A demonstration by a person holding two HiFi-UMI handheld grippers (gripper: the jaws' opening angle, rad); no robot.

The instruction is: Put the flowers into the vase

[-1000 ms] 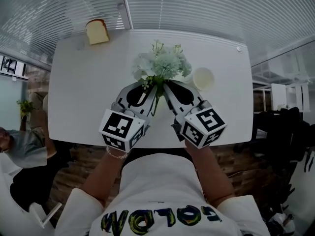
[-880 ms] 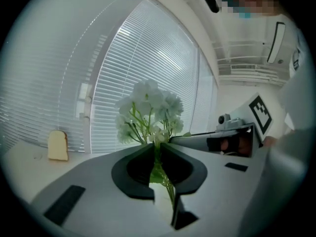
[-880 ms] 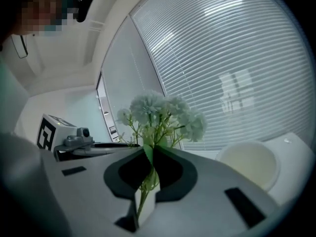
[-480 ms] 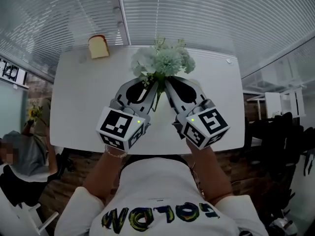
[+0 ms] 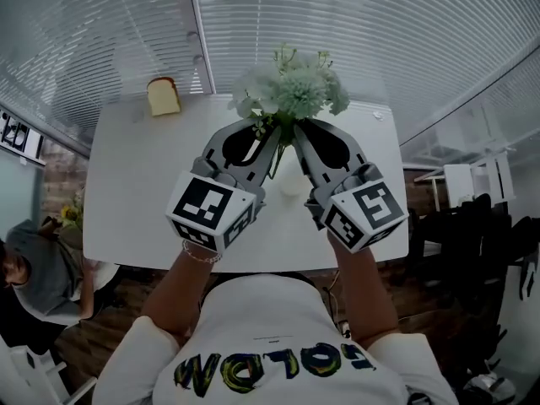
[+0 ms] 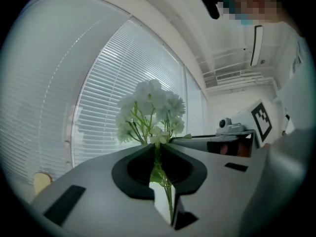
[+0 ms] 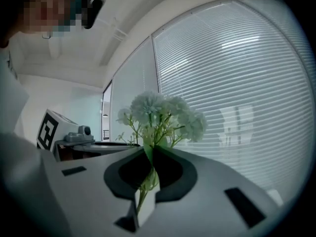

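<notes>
A: What is at far left?
B: A yellowish block [image 5: 164, 96], looks like a bread slice, on the white table [image 5: 126, 192] near its far edge.
A: Left gripper?
B: The left gripper [image 6: 158, 149] has its jaws nearly together, pinching the green stems [image 6: 167, 189].
A: And the flowers?
B: The flowers [image 5: 291, 91] are a pale bunch, upright, up above the table btw. both grippers, in front of the window blinds [image 5: 354, 24].
A: Right gripper?
B: The right gripper [image 7: 149, 154] has jaws almost closed too, nipping the same stems from the other side. Both tips are just beside each other.
</notes>
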